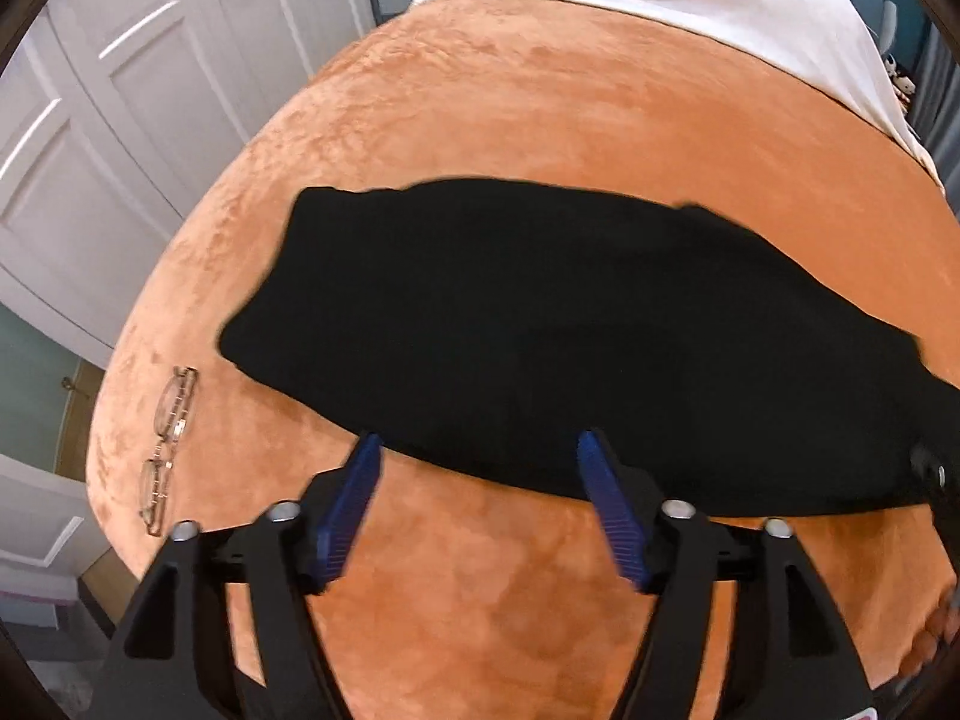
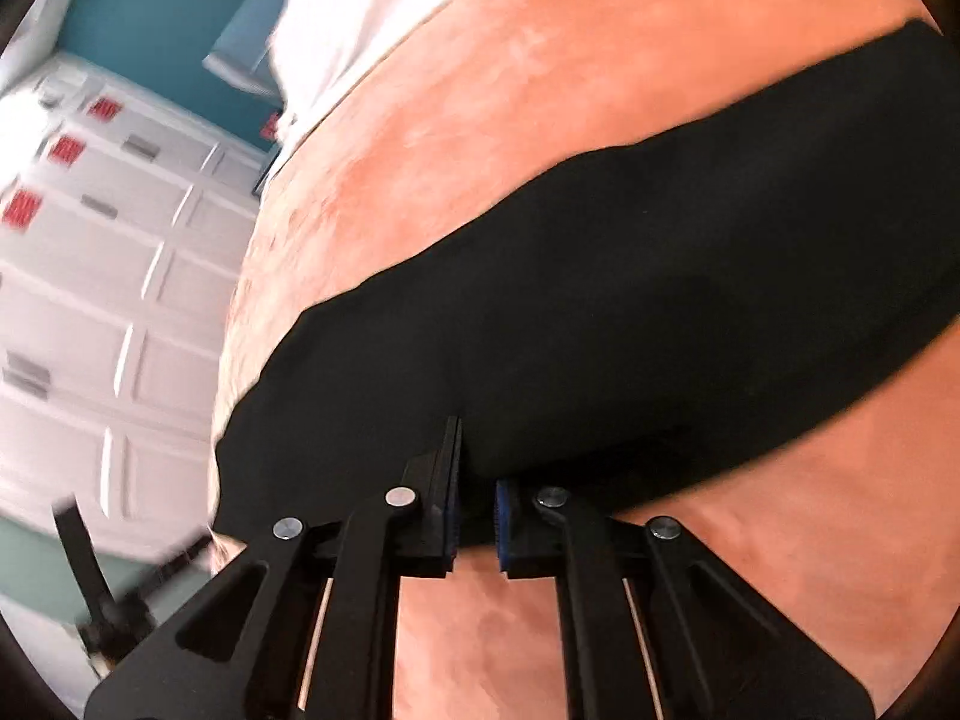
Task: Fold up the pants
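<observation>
Black pants (image 1: 540, 336) lie folded lengthwise in a long band across an orange plush bedspread (image 1: 540, 90). My left gripper (image 1: 480, 450) is open, its blue pads (image 1: 354, 498) spread just at the near edge of the pants, holding nothing. In the right wrist view the pants (image 2: 660, 300) run from lower left to upper right. My right gripper (image 2: 474, 480) is nearly closed, its jaws pinching the near edge of the pants; the fabric between the pads is dark and hard to make out.
A pair of glasses (image 1: 165, 438) lies on the bedspread left of the pants. A white sheet (image 1: 690, 6) covers the far end of the bed. White wardrobe doors (image 1: 90, 120) stand to the left. The bed edge drops off at left (image 2: 234, 300).
</observation>
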### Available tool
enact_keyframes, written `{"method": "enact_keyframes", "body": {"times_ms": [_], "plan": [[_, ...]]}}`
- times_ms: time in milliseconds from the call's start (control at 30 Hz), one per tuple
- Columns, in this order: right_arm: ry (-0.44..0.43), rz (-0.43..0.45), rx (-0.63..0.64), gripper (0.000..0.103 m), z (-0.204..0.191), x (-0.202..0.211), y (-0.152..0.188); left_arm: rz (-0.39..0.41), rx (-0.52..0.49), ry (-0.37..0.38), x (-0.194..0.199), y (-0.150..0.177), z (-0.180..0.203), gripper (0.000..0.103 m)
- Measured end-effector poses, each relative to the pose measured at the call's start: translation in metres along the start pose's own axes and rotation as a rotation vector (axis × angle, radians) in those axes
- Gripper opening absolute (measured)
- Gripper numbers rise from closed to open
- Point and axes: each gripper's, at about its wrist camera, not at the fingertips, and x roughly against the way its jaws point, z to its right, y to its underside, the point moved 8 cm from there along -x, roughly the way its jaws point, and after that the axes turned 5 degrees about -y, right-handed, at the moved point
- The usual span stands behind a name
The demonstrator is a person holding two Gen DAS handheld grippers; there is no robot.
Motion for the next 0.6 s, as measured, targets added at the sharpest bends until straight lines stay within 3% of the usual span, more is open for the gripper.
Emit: {"method": "enact_keyframes", "body": {"times_ms": [100, 167, 200, 333, 467, 533, 600], "plan": [[0.063, -0.106, 0.025, 0.01, 0.031, -0.021, 0.032, -0.03, 0.009, -0.028, -0.012, 0.002, 0.0, 0.072], [-0.01, -0.075, -0.042, 0.018, 0.034, -0.016, 0.031, -0.036, 0.001, -0.043, -0.014, 0.002, 0.003, 0.072], [-0.014, -0.065, -0.046, 0.028, 0.031, -0.008, 0.028, -0.022, -0.008, -0.059, -0.013, 0.001, 0.004, 0.072], [0.1, -0.013, 0.148, 0.031, 0.012, 0.024, 0.015, 0.01, -0.053, -0.131, -0.019, -0.01, 0.001, 0.072], [0.237, 0.061, 0.309, 0.031, 0.016, 0.056, -0.003, 0.015, -0.022, -0.144, -0.027, -0.031, -0.011, 0.072], [0.316, 0.087, 0.312, 0.032, 0.035, 0.066, -0.016, 0.023, -0.01, -0.156, -0.034, -0.04, -0.014, 0.079], [0.324, 0.1, 0.237, 0.032, 0.053, 0.074, -0.028, -0.041, -0.033, -0.215, -0.061, -0.036, -0.017, 0.08]]}}
